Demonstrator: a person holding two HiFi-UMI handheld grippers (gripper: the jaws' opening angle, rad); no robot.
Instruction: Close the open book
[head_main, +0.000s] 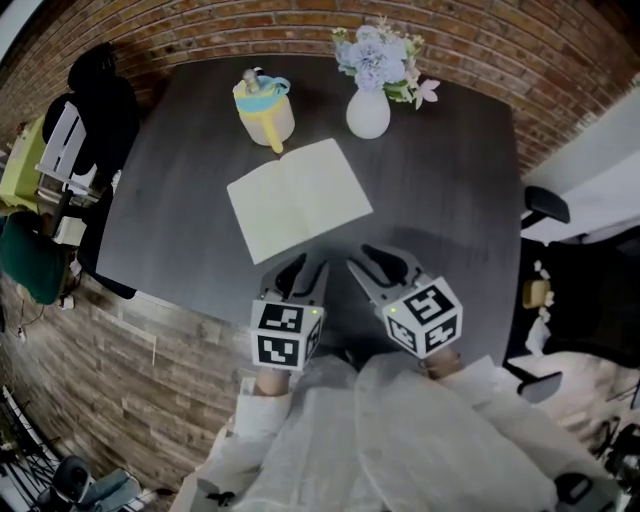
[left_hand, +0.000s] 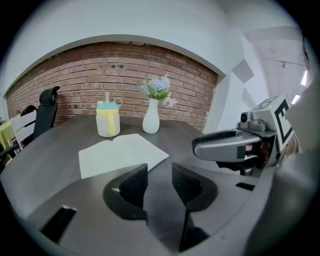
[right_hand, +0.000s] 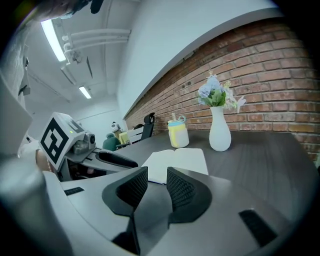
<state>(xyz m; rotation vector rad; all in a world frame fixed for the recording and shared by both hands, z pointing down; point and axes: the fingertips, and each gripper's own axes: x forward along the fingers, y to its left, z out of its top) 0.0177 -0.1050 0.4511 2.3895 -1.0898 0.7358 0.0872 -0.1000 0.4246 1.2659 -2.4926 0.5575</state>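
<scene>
Jaws stand parted and empty on the left gripper (head_main: 303, 274) and right gripper (head_main: 358, 258), both poised just below the open book (head_main: 299, 198) lying flat mid-frame on the dark table (head_main: 455, 200), seemingly ready to flip one cover.

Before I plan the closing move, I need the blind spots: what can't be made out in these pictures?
- Book cover: every view; it lies under the open pages.
- Writing on the pages: every view; too small and washed out.
- Book's near edge: right gripper view; behind the right gripper jaws.
- Cup contents: every view; its lid covers them.
- Table near edge: head view; partly under the left gripper and sleeves.
</scene>
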